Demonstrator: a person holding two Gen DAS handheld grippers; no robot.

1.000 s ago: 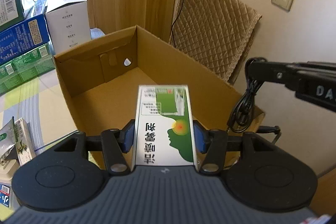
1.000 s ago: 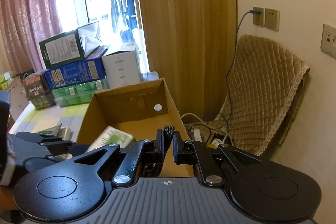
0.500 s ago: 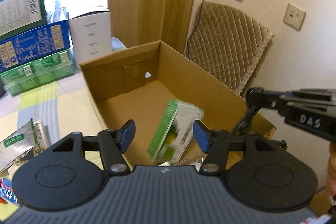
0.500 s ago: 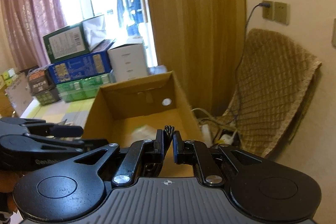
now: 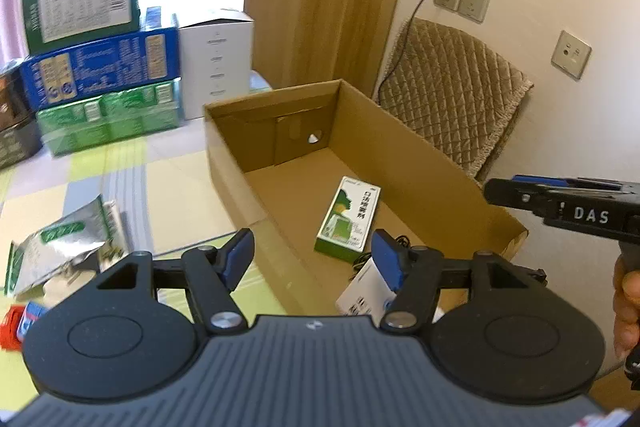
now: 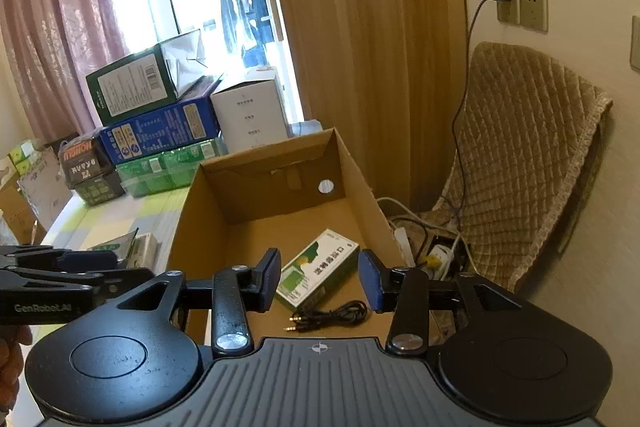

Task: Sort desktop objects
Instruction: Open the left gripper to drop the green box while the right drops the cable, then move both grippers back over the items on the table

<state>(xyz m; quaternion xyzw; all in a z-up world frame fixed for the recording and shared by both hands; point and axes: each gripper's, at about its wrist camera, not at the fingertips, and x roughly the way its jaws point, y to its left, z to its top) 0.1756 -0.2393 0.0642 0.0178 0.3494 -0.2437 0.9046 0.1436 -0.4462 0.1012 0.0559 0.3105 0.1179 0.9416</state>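
An open cardboard box [image 5: 424,163] [image 6: 192,211] stands on the table. A green and white medicine box [image 5: 348,217] [image 6: 318,269] lies flat on its floor. Beside it rests a coiled black audio cable [image 6: 332,317]. My left gripper [image 5: 314,259] hovers open over the box's near left wall, holding nothing. My right gripper [image 6: 318,279] is open above the near end of the box, with the medicine box and cable below its fingers. A white tagged item [image 5: 360,291] sits in the box behind the left gripper's right finger.
Foil packets [image 5: 60,247] and a red item [image 5: 12,323] lie on the checked tablecloth left of the box. Stacked cartons [image 5: 96,67] [image 6: 160,115] stand at the back. A quilted chair [image 6: 520,155] and a power strip [image 6: 436,251] sit to the right by the wall.
My left gripper let the medicine box go; it fell and now lies flat in the box. My right gripper opened and the black cable dropped onto the box floor. Both grippers pulled back.
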